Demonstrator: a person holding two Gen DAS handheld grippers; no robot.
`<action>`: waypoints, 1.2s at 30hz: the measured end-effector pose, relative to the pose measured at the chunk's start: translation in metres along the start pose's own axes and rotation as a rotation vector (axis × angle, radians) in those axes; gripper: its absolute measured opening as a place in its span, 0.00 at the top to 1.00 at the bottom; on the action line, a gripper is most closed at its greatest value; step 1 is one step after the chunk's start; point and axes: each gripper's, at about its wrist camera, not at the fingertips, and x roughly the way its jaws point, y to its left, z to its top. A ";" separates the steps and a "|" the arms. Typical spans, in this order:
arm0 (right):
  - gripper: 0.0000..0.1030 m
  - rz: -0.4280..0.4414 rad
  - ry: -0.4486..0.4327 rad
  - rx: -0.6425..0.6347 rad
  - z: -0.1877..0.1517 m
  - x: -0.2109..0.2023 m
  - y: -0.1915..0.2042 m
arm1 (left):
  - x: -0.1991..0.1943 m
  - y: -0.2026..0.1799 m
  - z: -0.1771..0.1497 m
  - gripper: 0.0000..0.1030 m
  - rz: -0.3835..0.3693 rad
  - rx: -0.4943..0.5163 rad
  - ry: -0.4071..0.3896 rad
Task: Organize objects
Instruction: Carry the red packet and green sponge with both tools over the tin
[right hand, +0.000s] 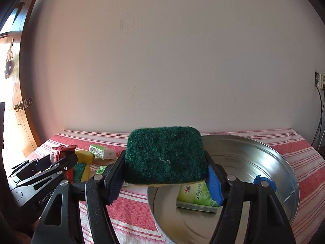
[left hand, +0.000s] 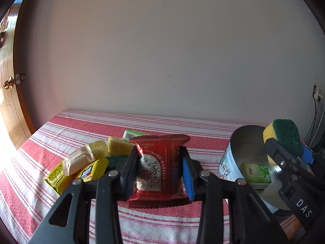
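Note:
My left gripper is shut on a red snack packet and holds it above the striped cloth; they also show in the right wrist view. My right gripper is shut on a green-and-yellow sponge and holds it over the near rim of a round metal tin. The sponge and tin also show at the right of the left wrist view. A green tissue pack lies inside the tin.
A pile sits on the cloth at the left: yellow packets, a beige packet, yellow sponges and a green-white pack. A wall stands behind the table. A wooden door is at the left, cables at the right.

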 end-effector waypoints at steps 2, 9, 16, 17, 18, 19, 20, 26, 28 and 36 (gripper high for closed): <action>0.31 -0.029 -0.008 -0.007 0.000 0.001 -0.010 | 0.001 -0.011 0.002 0.62 -0.017 0.011 -0.008; 0.31 -0.118 0.007 0.027 0.003 0.014 -0.047 | 0.010 -0.059 0.002 0.62 -0.086 0.062 -0.009; 0.31 -0.197 0.021 0.050 0.001 0.013 -0.083 | 0.021 -0.099 -0.001 0.62 -0.142 0.101 0.004; 0.31 -0.206 0.023 0.055 0.001 0.014 -0.087 | 0.022 -0.105 -0.001 0.62 -0.148 0.108 0.003; 0.31 -0.213 0.024 0.061 0.000 0.009 -0.093 | 0.023 -0.109 -0.002 0.62 -0.152 0.115 0.004; 0.31 -0.219 0.026 0.067 0.000 0.010 -0.096 | 0.023 -0.114 -0.002 0.62 -0.157 0.121 0.006; 0.31 -0.225 0.028 0.070 0.000 0.010 -0.097 | 0.025 -0.117 -0.003 0.62 -0.160 0.125 0.007; 0.31 -0.274 0.048 0.081 -0.002 0.014 -0.109 | 0.037 -0.132 -0.008 0.62 -0.171 0.150 0.024; 0.31 -0.288 0.057 0.091 -0.003 0.013 -0.109 | 0.038 -0.135 -0.014 0.62 -0.172 0.172 0.020; 0.31 -0.306 0.083 0.085 -0.006 0.017 -0.112 | 0.040 -0.143 -0.019 0.62 -0.168 0.191 0.017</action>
